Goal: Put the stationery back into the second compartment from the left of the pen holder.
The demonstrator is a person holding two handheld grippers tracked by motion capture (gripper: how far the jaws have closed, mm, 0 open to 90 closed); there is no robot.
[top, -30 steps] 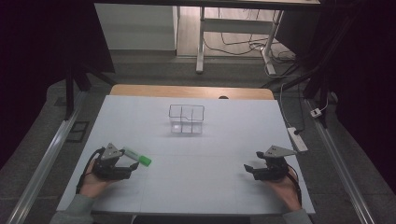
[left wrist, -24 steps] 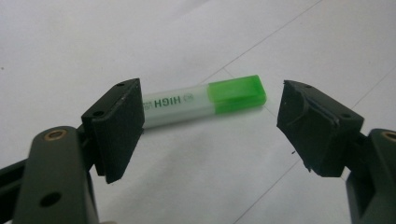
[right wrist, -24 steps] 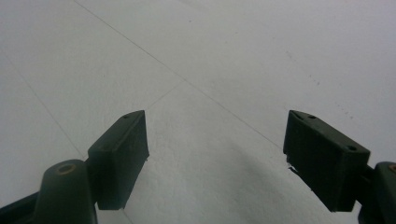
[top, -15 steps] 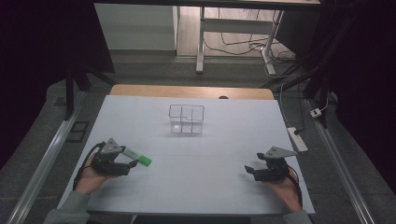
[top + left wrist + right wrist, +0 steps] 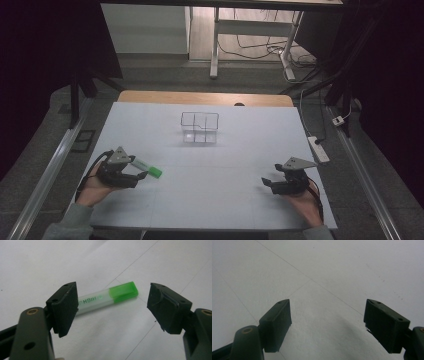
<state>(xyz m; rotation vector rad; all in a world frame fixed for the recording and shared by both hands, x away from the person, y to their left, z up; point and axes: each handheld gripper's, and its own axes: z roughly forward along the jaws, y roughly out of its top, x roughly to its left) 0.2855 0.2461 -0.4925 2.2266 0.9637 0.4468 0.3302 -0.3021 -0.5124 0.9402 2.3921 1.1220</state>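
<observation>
At the near left of the table (image 5: pixel 210 200):
Change: since a second ago the left gripper (image 5: pixel 131 176) has drawn slightly back toward the person; the highlighter (image 5: pixel 146 168) lies where it was.
Meaning: no grasp yet; likely lining up.
Highlighter: flat on the table, green cap toward 3 o'clock, between the left jaws' tips.
Left jaws: apart, around nothing.
Right gripper (image 5: pixel 270 184): low at 4 o'clock, jaws apart, pointing toward 9 o'clock.
Clear box (image 5: pixel 200 128): at 12 o'clock, well apart.
</observation>
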